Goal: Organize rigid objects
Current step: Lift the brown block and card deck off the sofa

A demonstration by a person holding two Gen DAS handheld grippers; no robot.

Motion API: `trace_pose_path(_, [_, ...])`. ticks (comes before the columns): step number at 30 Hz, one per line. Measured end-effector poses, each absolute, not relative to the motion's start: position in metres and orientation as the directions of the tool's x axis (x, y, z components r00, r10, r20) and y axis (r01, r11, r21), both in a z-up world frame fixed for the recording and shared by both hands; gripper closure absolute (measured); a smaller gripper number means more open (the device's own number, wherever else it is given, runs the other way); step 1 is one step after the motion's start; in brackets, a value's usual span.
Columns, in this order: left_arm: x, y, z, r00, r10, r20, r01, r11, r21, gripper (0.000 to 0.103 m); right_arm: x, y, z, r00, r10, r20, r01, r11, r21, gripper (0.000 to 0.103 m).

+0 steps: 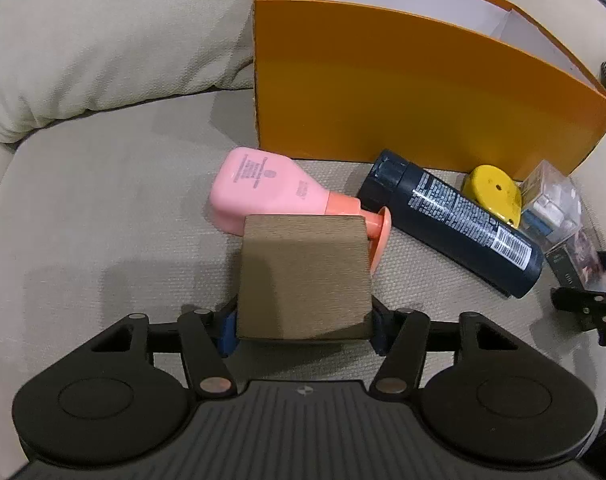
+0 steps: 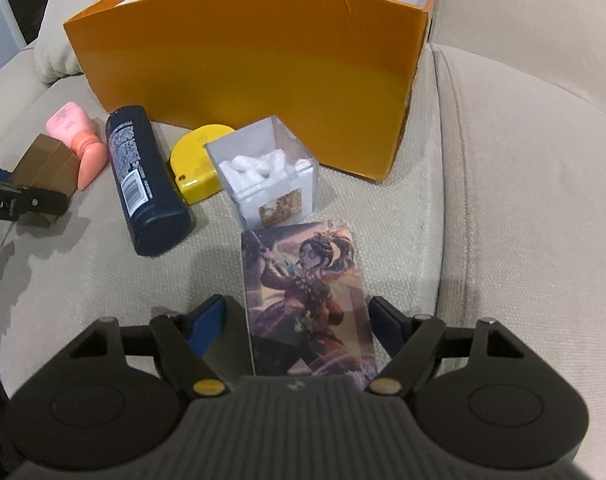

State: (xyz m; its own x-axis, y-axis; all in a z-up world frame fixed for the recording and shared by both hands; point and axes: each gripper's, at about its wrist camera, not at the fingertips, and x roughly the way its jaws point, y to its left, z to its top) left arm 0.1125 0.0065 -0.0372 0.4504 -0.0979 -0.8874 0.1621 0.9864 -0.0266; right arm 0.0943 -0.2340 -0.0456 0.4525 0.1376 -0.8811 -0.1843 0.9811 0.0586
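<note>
My left gripper [image 1: 303, 320] is shut on a brown block [image 1: 303, 280], held just above the sofa seat in front of a pink bottle [image 1: 263, 192]. The block also shows in the right wrist view [image 2: 47, 168]. My right gripper [image 2: 299, 320] stands around an illustrated card box [image 2: 307, 304]. Its right finger touches the box, while the left finger [image 2: 207, 320] is apart from it. An open orange box [image 1: 403, 92] stands behind, also in the right wrist view [image 2: 255, 64].
A dark blue bottle [image 2: 143, 176], a yellow tape measure [image 2: 195, 160] and a clear cube with white pieces [image 2: 267, 176] lie before the orange box on the beige sofa seat [image 2: 503, 200]. A cushion [image 1: 103, 40] sits at back left.
</note>
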Motion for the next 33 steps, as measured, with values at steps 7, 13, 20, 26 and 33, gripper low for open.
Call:
trace_pose_path(7, [0.107,0.009,-0.035,0.459,-0.092,-0.884,0.149,0.989,-0.026,0.036,0.093,-0.239,-0.042,0.454,0.135,-0.881,-0.144,0.987,0.077,0.04])
trace_pose_path(13, [0.093,0.006,-0.025,0.482,-0.108,-0.87,0.168,0.985,-0.029,0.036,0.083,-0.233,-0.035,0.462,0.129,-0.877,-0.114,0.99,0.086,0.04])
trace_pose_path(20, [0.069,0.009,-0.015,0.509,-0.114,-0.853,0.15,0.988,-0.043,0.036,0.056,-0.227,-0.021,0.505,0.152,-0.85,-0.002,0.985,0.175,0.04])
trace_pose_path(26, [0.051,0.007,-0.005,0.525,-0.11,-0.844,0.153,0.988,-0.034,0.036,0.037,-0.214,-0.012,0.533,0.141,-0.834,0.005,0.985,0.17,0.04])
trace_pose_path(33, [0.043,0.011,-0.002,0.538,-0.104,-0.836,0.144,0.989,-0.031,0.036,0.03,-0.202,-0.011,0.537,0.109,-0.836,0.025,0.989,0.145,0.04])
